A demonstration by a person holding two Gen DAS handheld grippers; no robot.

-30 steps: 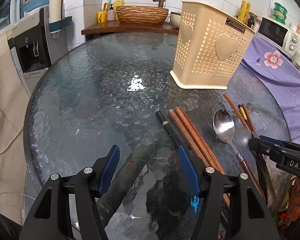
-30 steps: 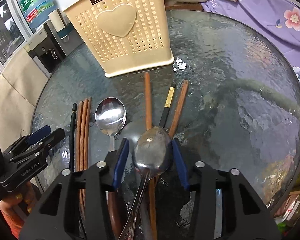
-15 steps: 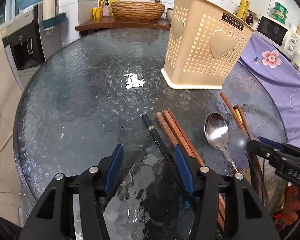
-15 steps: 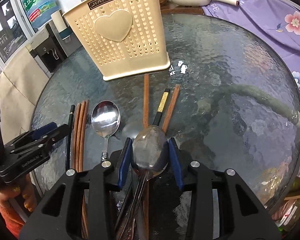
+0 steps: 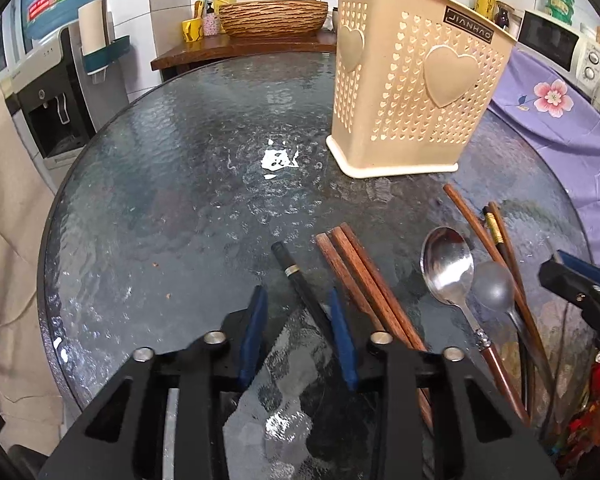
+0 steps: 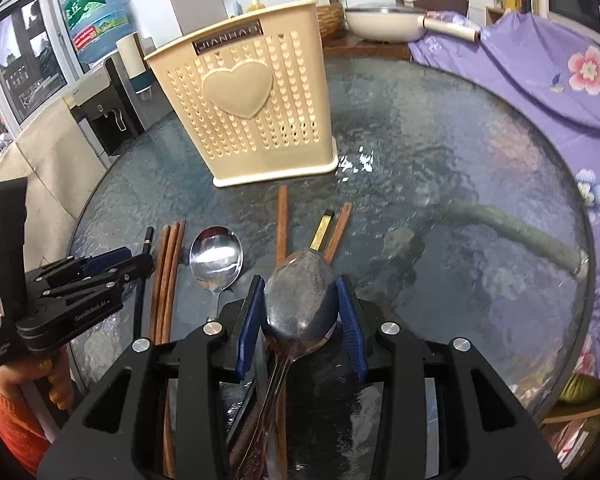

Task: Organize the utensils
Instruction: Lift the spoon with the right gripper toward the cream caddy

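Note:
A beige perforated utensil holder stands on the round glass table. My right gripper is shut on a dull metal spoon and holds it above the table. A shiny spoon, brown chopsticks and a black chopstick lie on the glass. My left gripper is open, its jaws on either side of the black chopstick. More chopsticks lie in front of the holder.
A purple flowered cloth covers the right side. A water dispenser and a wooden shelf with a woven basket stand behind the table. A white pan sits at the back.
My right gripper has lifted the dull spoon and tipped up. My left gripper has narrowed and moved right over the black chopstick.

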